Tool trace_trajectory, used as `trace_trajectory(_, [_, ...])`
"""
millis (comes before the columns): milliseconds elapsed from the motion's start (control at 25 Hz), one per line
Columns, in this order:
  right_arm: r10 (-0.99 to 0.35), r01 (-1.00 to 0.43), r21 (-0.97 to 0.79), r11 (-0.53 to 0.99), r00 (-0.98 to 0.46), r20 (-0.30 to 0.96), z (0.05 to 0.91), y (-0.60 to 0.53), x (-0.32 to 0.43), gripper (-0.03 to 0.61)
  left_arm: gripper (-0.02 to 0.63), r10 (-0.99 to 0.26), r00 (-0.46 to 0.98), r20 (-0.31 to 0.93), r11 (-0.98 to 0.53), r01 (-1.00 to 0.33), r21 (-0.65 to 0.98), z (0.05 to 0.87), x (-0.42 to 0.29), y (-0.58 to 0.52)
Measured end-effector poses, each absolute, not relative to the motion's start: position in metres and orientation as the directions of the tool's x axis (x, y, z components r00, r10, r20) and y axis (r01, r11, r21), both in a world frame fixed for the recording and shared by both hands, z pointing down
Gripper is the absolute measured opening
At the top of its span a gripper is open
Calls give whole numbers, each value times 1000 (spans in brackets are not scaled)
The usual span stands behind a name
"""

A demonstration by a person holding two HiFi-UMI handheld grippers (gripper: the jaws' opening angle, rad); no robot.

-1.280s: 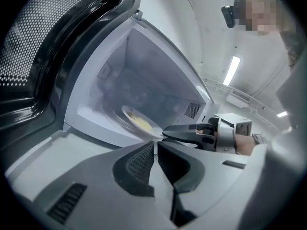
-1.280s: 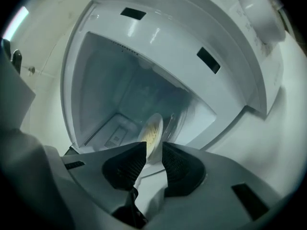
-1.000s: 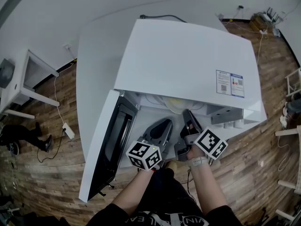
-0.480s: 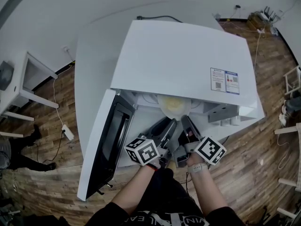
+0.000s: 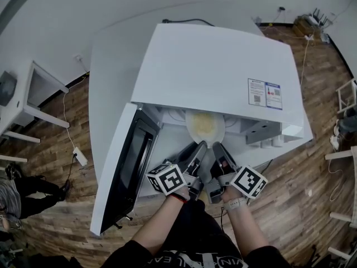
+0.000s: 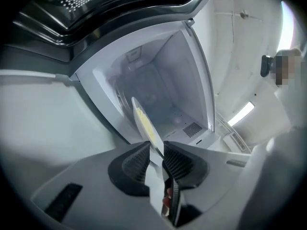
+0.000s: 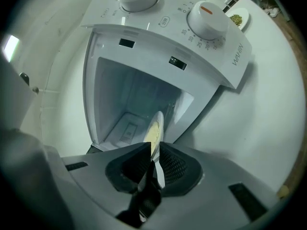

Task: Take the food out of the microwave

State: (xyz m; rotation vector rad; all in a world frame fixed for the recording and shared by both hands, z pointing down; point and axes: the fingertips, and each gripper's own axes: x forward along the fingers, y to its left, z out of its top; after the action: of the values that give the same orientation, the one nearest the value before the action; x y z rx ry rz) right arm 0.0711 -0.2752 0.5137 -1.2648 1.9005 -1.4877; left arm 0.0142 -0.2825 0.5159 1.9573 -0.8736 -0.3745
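A white plate (image 5: 205, 126) of yellow food sticks out of the open microwave (image 5: 217, 71), level at its mouth. My left gripper (image 5: 199, 146) holds the near rim from the left. Its jaws have just been closing, and the rim sits pinched between the pads. My right gripper (image 5: 215, 147) is shut on the same rim just to the right. The left gripper view has the plate (image 6: 144, 121) edge-on, running from the left gripper (image 6: 157, 158) toward the cavity. In the right gripper view the plate (image 7: 154, 128) rises from the right gripper (image 7: 152, 159).
The microwave door (image 5: 125, 177) hangs open to the left of my arms. Two dials (image 7: 207, 18) sit on the control panel to the right of the cavity. A small dish of green food (image 7: 236, 18) stands on the white table beyond the microwave.
The plate has slid out of the cavity toward me, with the right gripper drawing back. The left gripper has rolled and come up to the plate's rim beside the right one.
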Motion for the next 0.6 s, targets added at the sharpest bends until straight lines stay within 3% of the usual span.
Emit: trace_trajectory(600, [-814,-350,-936,-34,-534,229,525,-297,61,57,83,-702,709,68,-298,-379,876,517,8,-273])
